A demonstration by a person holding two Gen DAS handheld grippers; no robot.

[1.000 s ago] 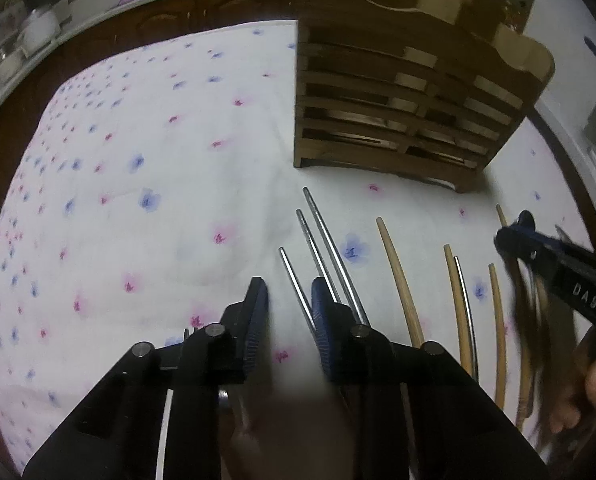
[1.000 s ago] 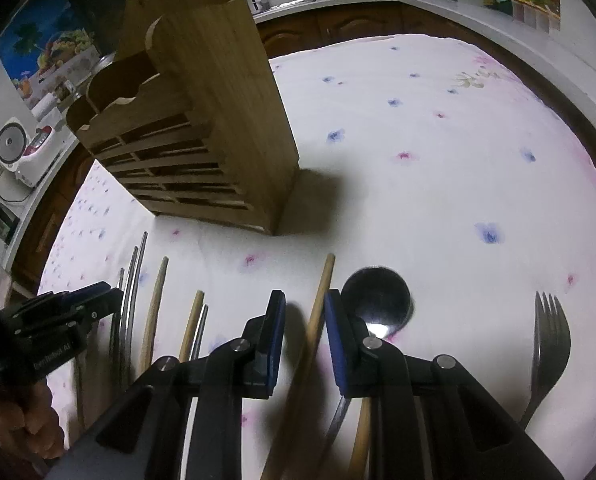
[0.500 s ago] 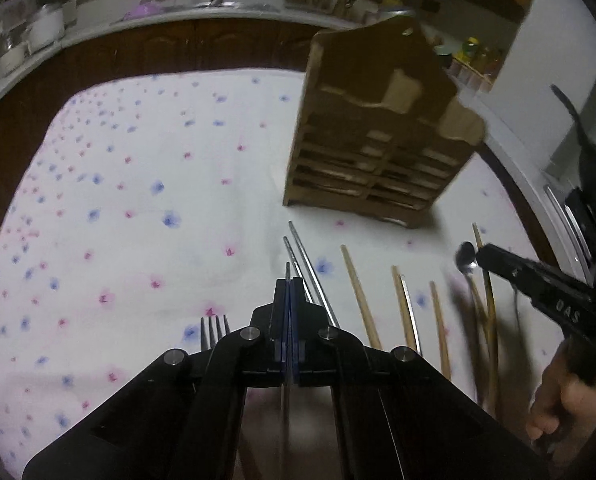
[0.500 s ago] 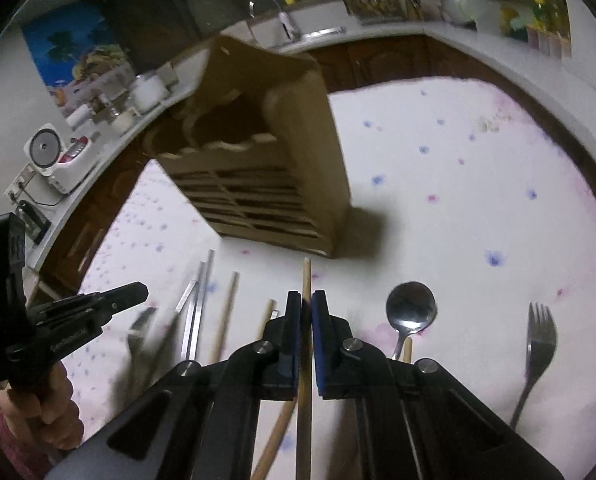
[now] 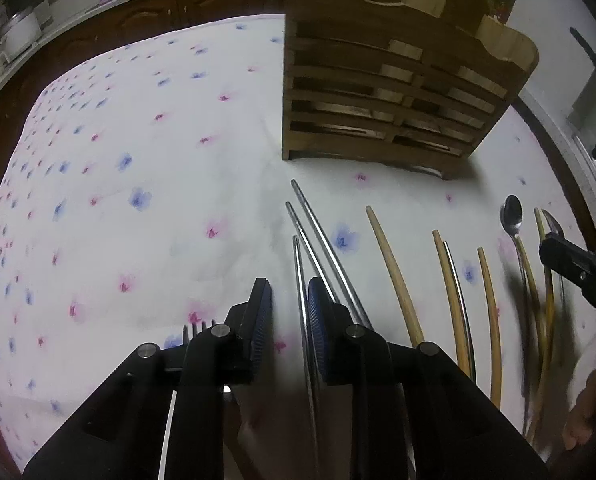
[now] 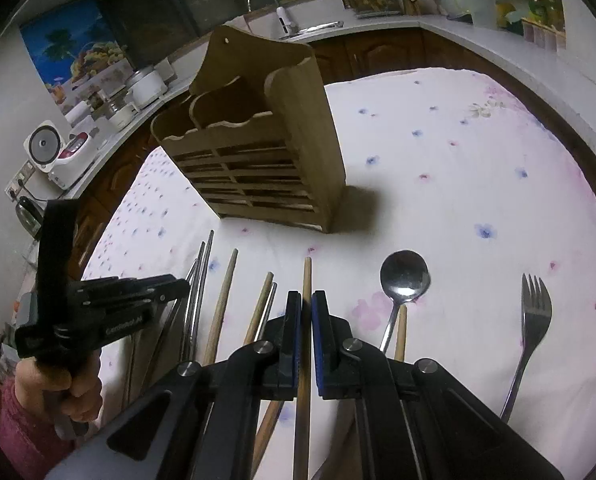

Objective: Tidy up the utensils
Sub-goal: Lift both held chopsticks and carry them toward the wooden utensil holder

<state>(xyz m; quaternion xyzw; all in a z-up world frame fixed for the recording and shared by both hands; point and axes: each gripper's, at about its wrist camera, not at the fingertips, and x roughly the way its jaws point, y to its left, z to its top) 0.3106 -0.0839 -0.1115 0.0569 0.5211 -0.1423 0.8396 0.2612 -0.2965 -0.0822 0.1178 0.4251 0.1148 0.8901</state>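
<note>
A wooden slatted utensil holder (image 5: 394, 92) stands on the flowered cloth; it also shows in the right wrist view (image 6: 258, 152). Metal chopsticks (image 5: 318, 236) and wooden chopsticks (image 5: 394, 272) lie in a row in front of it. My left gripper (image 5: 288, 312) is open, with one metal chopstick (image 5: 298, 276) lying between its jaws. My right gripper (image 6: 306, 320) is shut on a wooden chopstick (image 6: 307, 276) that points toward the holder. A spoon (image 6: 404, 280) and a fork (image 6: 534, 312) lie to its right.
Another fork's tines (image 5: 194, 328) peek out left of my left gripper. The flowered cloth (image 5: 138, 160) covers the table. A dark wooden table edge and a kitchen counter (image 6: 478, 32) with appliances curve round the back.
My left gripper, shut half a second ago, has opened around the metal chopstick and sits lower. My right gripper closed on the wooden chopstick and still holds it.
</note>
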